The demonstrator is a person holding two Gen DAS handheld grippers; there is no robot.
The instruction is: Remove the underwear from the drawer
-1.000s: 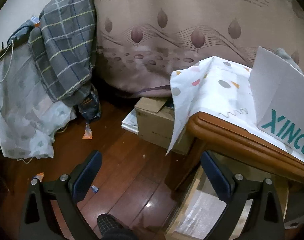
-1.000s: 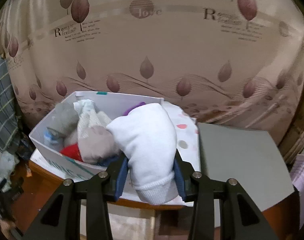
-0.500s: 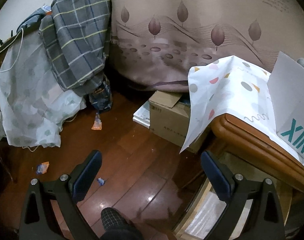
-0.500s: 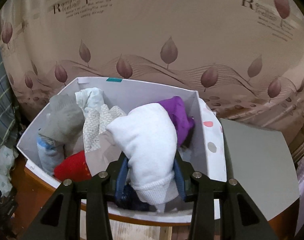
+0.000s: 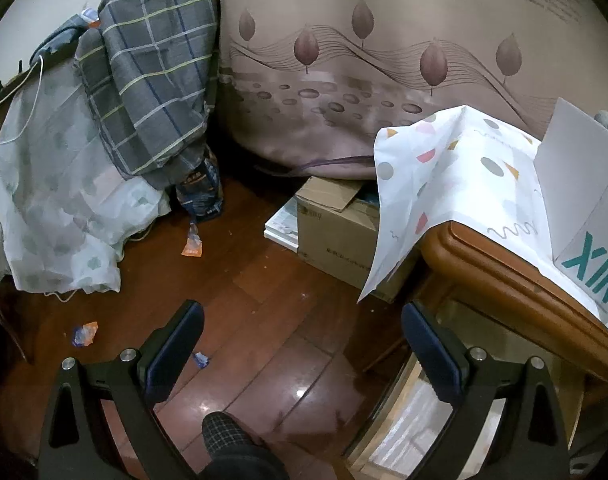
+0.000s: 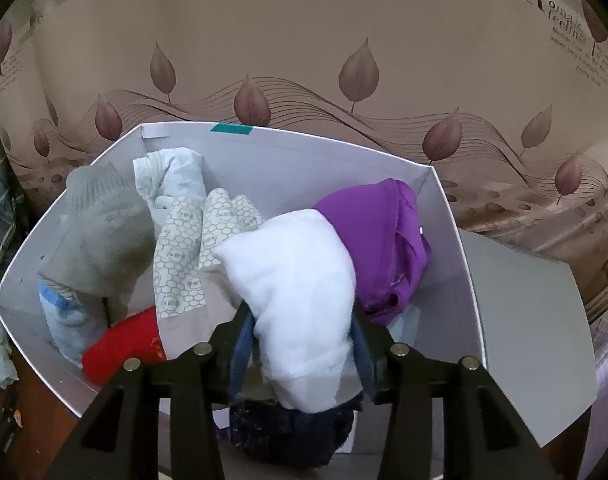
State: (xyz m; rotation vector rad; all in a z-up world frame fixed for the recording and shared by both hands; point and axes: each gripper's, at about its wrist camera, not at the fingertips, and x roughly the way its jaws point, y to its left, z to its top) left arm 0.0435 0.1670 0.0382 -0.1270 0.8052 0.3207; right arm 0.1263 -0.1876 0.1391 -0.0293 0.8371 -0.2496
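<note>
White cardboard box (image 6: 263,160) on counter (image 5: 504,280), holding from left: grey, honeycomb-print, white underwear (image 6: 295,280), purple. Left gripper (image 5: 304,344) fingers wide apart, empty; right gripper (image 6: 299,344) fingers, just loosening, flank the white underwear.

One white box (image 6: 263,152) holds about seven garments (image 6: 299,280); one cardboard carton (image 5: 336,236) sits below.

Glossy wood floor (image 5: 287,320) — fluffy white cloth (image 6: 299,288) (matt cardboard box (image 6: 287,160)).
</note>
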